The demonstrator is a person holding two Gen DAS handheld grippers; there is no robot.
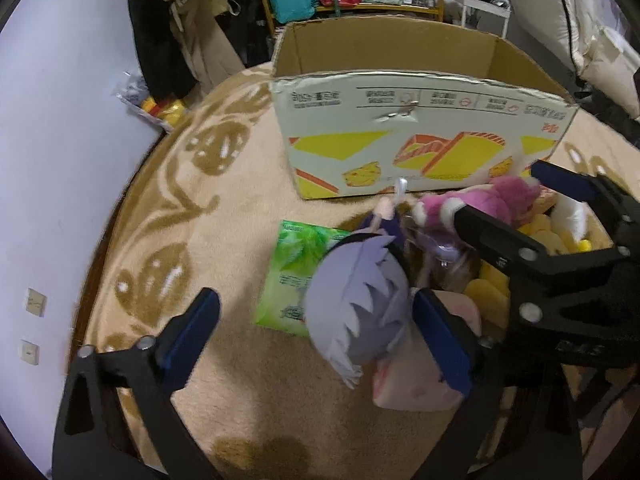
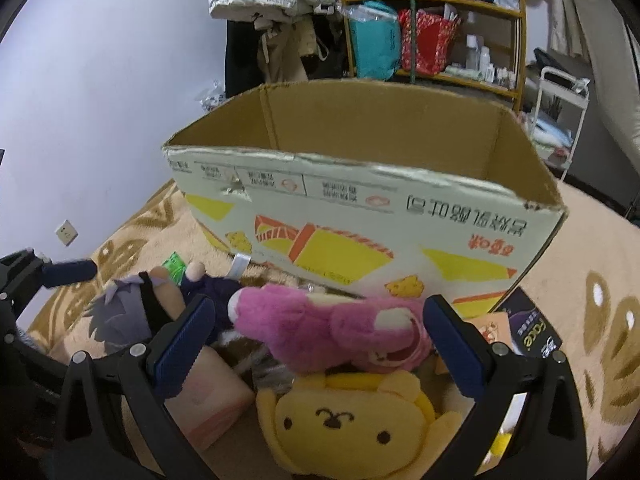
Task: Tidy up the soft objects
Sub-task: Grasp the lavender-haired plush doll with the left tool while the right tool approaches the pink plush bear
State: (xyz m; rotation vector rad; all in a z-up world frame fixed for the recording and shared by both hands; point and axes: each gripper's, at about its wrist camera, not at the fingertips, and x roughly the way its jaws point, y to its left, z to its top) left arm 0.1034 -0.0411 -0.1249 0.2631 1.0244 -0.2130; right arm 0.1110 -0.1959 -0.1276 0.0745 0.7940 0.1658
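one cardboard box (image 2: pixel 360 216) fills the upper middle of both views, its top open, brown inside, white printed front wall facing the cameras; it stands on the beige patterned blanket (image 1: pixel 208 208).

the two tongs come next. the left gripper (image 1: pixel 316 332), at the bottom of its own view, is spread wide; its right blue pad touches or nearly touches the lavender-haired doll's head, its left pad is in the air well apart from it, so it pinches nothing. the right gripper (image 2: pixel 318 344) is spread wide too, one pad on each side of the pink plush without pressing it; whether a pad touches the fur i cannot tell.

counted soft things in front of the box: one yellow bear plush (image 2: pixel 344 424), face up at the bottom centre of the right view; one pink plush (image 2: pixel 320 328) lying on top of it, long axis running left to right across the frame, its white-tipped end pointing left; one lavender-haired doll (image 1: pixel 360 304), long axis running from lower centre up toward the box, head toward the camera, feet toward the box; one pale pink cushion (image 1: pixel 416 384) under the doll's head.

smaller: one green packet (image 1: pixel 292 276) lying flat on the blanket, left of the doll, and one dark packet (image 2: pixel 528 332) beside the box's right corner.
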